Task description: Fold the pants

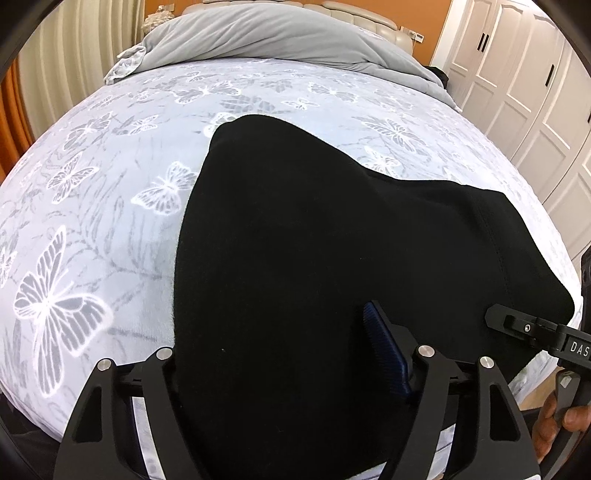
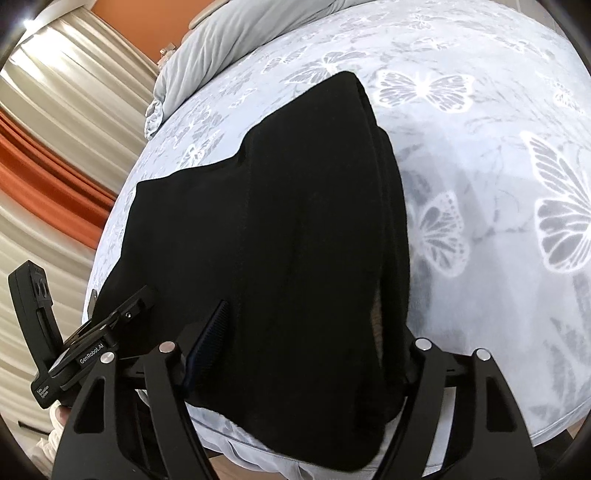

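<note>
The left gripper (image 1: 280, 369) has its jaws spread wide, with the black, soft fleece-like pants (image 1: 314, 240) draped between and over them; only one blue ribbed pad (image 1: 384, 350) shows, so whether it pinches cloth I cannot tell. The right gripper (image 2: 295, 354) sits likewise, jaws wide, near edge of the pants (image 2: 280, 221) lying across them, its grip equally unclear. Both sit at the near hem, probably to carry it forward in a fold. The pants lie on the pale butterfly-print bedspread (image 1: 92, 221), their far end narrowing toward the grey bunched duvet (image 1: 277, 33).
</note>
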`<action>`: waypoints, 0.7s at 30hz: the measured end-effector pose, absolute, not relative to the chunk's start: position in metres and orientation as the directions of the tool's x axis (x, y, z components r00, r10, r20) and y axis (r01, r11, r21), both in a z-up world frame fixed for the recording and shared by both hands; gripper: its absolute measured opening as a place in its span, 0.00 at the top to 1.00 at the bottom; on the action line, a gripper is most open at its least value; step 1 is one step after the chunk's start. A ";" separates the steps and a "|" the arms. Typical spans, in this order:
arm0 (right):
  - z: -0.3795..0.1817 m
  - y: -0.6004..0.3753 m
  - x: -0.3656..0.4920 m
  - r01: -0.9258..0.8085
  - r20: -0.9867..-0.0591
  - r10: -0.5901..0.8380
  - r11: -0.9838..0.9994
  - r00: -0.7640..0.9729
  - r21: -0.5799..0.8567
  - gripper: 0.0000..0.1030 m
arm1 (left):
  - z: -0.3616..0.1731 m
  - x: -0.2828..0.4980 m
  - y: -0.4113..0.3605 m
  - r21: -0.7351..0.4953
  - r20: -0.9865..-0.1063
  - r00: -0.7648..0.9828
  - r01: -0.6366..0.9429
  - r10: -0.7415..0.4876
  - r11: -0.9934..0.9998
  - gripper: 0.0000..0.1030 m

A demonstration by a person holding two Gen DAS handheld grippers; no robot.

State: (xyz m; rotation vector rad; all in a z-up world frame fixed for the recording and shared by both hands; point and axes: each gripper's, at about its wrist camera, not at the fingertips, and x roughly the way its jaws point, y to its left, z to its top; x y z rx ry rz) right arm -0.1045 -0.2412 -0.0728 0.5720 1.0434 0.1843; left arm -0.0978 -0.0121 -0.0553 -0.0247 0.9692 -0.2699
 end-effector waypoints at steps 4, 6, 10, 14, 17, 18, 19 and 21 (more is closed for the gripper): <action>-0.073 -0.235 -0.102 0.121 -0.764 0.401 0.844 0.505 0.523 0.29 | -0.053 -0.102 -0.017 -0.121 -0.804 0.550 0.222 -0.227 0.968 0.34; -0.070 -0.231 -0.102 0.111 -0.764 0.392 0.852 0.512 0.511 0.37 | -0.053 -0.100 -0.017 -0.105 -0.797 0.564 0.225 -0.217 0.969 0.44; -0.062 -0.231 -0.108 0.095 -0.740 0.409 0.841 0.534 0.533 0.55 | -0.047 -0.099 -0.010 -0.126 -0.790 0.567 0.224 -0.234 0.966 0.59; -0.054 -0.231 -0.120 0.082 -0.694 0.446 0.807 0.565 0.585 0.60 | -0.038 -0.096 0.004 -0.211 -0.790 0.537 0.219 -0.298 0.953 0.69; -0.050 -0.231 -0.135 0.078 -0.667 0.472 0.781 0.576 0.620 0.60 | -0.027 -0.101 0.017 -0.290 -0.782 0.508 0.219 -0.363 0.932 0.72; -0.052 -0.231 -0.138 0.079 -0.666 0.477 0.777 0.573 0.624 0.60 | -0.024 -0.104 0.021 -0.314 -0.777 0.501 0.218 -0.382 0.924 0.72; -0.055 -0.231 -0.141 0.085 -0.666 0.481 0.772 0.569 0.630 0.60 | -0.023 -0.109 0.025 -0.332 -0.774 0.495 0.216 -0.396 0.918 0.71; -0.063 -0.234 -0.142 0.099 -0.672 0.483 0.767 0.561 0.634 0.60 | -0.028 -0.112 0.028 -0.336 -0.783 0.482 0.202 -0.392 0.920 0.67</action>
